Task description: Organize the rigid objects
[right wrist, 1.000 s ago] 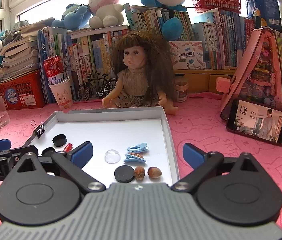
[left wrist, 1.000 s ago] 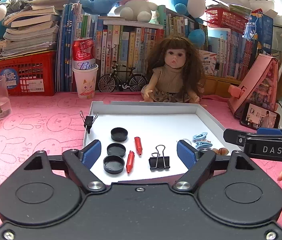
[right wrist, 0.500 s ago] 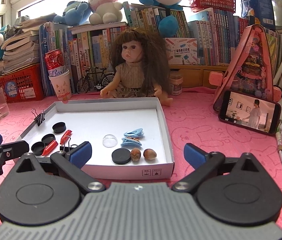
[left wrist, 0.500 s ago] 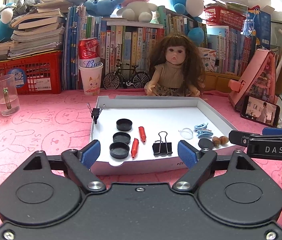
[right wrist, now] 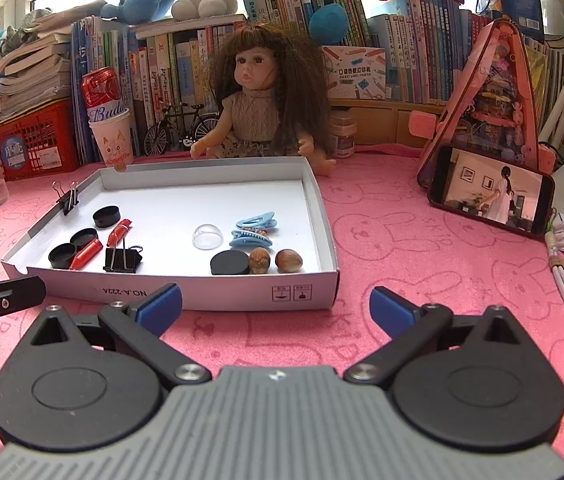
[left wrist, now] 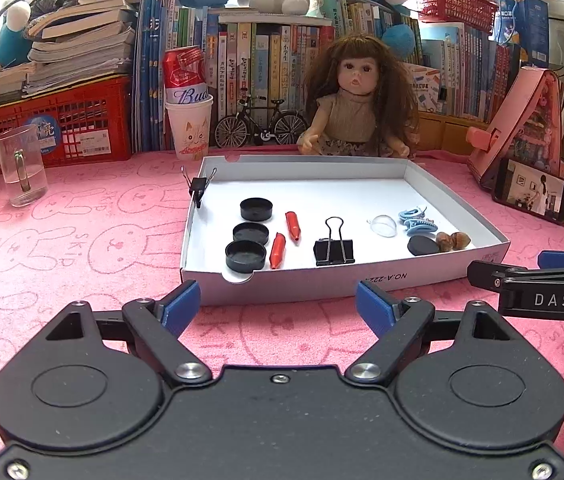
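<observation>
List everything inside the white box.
In the white box: three black caps, two red crayons, a binder clip, a clear dome, two blue hair clips, a black disc and two nuts. Another clip grips the left wall. Nothing looks hidden.

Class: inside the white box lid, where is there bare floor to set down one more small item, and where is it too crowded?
Free: the back half of the box lid, towards the doll, and the strip between the binder clip and the clear dome. Crowded: the front left around the black caps and red crayons; the front right by the hair clips and nuts.
</observation>
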Demonstrator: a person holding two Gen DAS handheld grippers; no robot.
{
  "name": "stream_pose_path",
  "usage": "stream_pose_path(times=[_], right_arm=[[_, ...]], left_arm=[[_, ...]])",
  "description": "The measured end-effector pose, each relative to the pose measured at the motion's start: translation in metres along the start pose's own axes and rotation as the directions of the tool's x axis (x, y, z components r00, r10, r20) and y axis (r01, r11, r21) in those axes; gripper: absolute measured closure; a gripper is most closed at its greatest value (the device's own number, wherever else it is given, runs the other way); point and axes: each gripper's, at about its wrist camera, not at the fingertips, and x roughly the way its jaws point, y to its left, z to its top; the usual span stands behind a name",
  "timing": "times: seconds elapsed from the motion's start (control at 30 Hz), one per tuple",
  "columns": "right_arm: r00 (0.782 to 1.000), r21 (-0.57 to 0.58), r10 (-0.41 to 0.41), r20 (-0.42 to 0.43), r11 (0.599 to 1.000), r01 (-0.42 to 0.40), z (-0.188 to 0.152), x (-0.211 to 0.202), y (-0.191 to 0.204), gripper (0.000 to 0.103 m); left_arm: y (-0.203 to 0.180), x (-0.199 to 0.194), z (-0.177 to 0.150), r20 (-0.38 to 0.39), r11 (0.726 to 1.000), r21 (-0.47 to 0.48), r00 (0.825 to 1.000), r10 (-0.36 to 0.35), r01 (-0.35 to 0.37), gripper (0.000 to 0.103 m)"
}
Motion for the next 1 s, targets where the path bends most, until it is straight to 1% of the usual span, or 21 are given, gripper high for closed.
stream_pose_path(times=[0.17,0.37,0.67,0.87,1.0], right_arm=[[0.999,-0.013,-0.014,-0.033,1.000,0.014,-0.007,0.006,0.001,0.000],[0.998,-0.032,-0.035,-0.046,0.999,0.034,-0.012,0.010,0.003,0.000],[0.996,-0.038,-0.040,-0.081,0.999,0.038,-0.014,0.018,0.006,0.000],[0.993,-0.024,-0.039,-0.115,0.999,0.036,-0.015,0.023,0.004,0.000],[0.992,-0.026,-0.038,-0.119,0.999,0.035,-0.015,0.023,0.004,0.000]], left_arm=[[-0.002,0.007,-0.006,-0.027,0.999,0.007,0.999,0.034,-0.034,0.019],[-0.002,0.013,-0.010,-0.048,0.999,0.005,0.998,0.051,-0.050,0.019],[0.000,0.022,-0.016,-0.088,0.996,-0.004,0.992,0.086,-0.087,0.019],[0.000,0.024,-0.018,-0.088,0.995,-0.007,0.992,0.094,-0.095,0.016],[0.001,0.025,-0.018,-0.092,0.995,-0.011,0.991,0.095,-0.096,0.015]])
